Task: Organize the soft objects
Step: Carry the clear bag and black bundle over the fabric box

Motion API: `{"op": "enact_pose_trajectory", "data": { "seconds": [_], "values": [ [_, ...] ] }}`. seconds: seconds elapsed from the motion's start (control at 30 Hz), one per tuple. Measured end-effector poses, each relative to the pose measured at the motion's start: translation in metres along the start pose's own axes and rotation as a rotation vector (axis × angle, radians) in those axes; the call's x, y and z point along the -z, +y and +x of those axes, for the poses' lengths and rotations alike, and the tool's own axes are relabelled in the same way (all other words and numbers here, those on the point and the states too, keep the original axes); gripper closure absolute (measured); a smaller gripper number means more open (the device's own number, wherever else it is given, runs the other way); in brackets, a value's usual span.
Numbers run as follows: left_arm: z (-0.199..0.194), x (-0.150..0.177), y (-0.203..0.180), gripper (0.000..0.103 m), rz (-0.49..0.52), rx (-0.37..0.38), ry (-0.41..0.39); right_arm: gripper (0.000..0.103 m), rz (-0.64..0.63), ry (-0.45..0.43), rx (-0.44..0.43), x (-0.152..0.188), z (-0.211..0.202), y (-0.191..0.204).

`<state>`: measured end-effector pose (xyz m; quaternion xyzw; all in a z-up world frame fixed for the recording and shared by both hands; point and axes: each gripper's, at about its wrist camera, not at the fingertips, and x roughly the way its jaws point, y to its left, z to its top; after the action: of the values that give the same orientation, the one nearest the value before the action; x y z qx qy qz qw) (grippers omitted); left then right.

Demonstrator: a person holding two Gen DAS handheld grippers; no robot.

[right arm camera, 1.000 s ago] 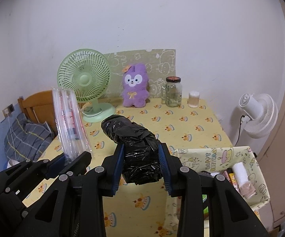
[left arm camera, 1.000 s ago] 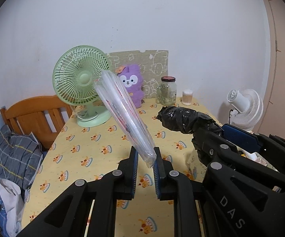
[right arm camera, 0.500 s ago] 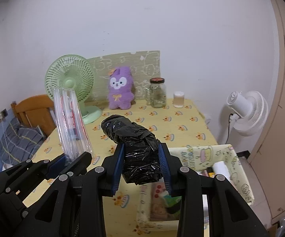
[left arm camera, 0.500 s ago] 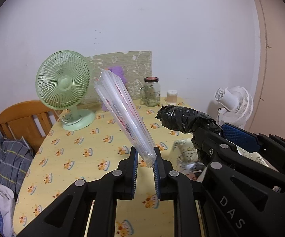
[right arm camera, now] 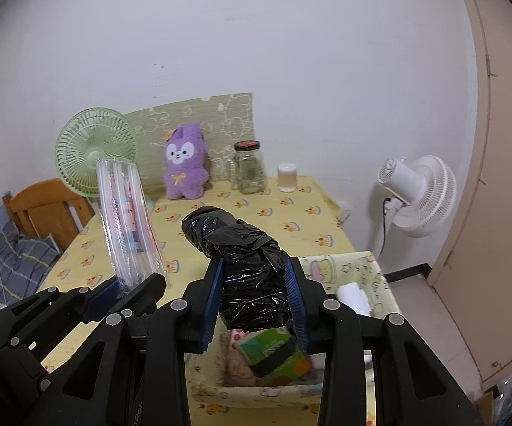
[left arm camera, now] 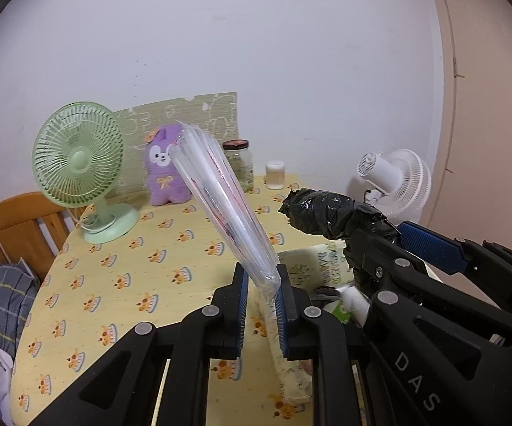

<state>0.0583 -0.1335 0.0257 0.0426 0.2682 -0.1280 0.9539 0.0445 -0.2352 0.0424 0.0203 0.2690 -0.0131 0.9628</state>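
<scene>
Now | left gripper clamps clear packet (tilted) | right gripper clamps black bundle

We hold our left gripper and right gripper side by side, angled downward, each clamped on its load.

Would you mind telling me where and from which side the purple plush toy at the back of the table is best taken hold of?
Grip the purple plush toy across its body, below the face, coming from the front. It stands upright against the green board, so the back is blocked. The green fan and glass jar flank it, but gaps beside the soft torso probably admit gripper fingers.
</scene>
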Motion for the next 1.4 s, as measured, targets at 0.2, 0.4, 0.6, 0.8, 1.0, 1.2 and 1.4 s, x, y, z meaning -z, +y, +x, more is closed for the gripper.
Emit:
{"op": "enact_pose_trajectory", "data": {
  "seconds": [0.2, 0.4, 0.6, 0.8, 1.0, 1.2, 1.4],
  "values": [
    [0.007, 0.002, -0.014, 0.091, 0.022, 0.027, 0.007, 0.064, 0.021, 0.001, 0.036, 0.005, 0.0, -0.017],
    [0.015, 0.006, -0.029, 0.091, 0.047, 0.053, 0.026, 0.064, 0.04, 0.012, 0.072, 0.013, 0.003, -0.035],
    [0.02, 0.011, -0.046, 0.091, 0.079, 0.084, 0.044, 0.064, 0.054, 0.035, 0.107, 0.021, 0.009, -0.051],
    [0.026, 0.018, -0.06, 0.09, 0.099, 0.109, 0.069, 0.064, 0.068, 0.059, 0.13, 0.03, 0.012, -0.064],
    [0.034, 0.029, -0.068, 0.09, 0.106, 0.119, 0.107, 0.064, 0.086, 0.087, 0.142, 0.038, 0.018, -0.073],
    [0.041, 0.039, -0.076, 0.086, 0.129, 0.143, 0.15, 0.064, 0.098, 0.115, 0.167, 0.047, 0.025, -0.08],
    [0.042, 0.042, -0.077, 0.075, 0.147, 0.128, 0.158, 0.065, 0.121, 0.113, 0.182, 0.052, 0.022, -0.084]
  ]
}}
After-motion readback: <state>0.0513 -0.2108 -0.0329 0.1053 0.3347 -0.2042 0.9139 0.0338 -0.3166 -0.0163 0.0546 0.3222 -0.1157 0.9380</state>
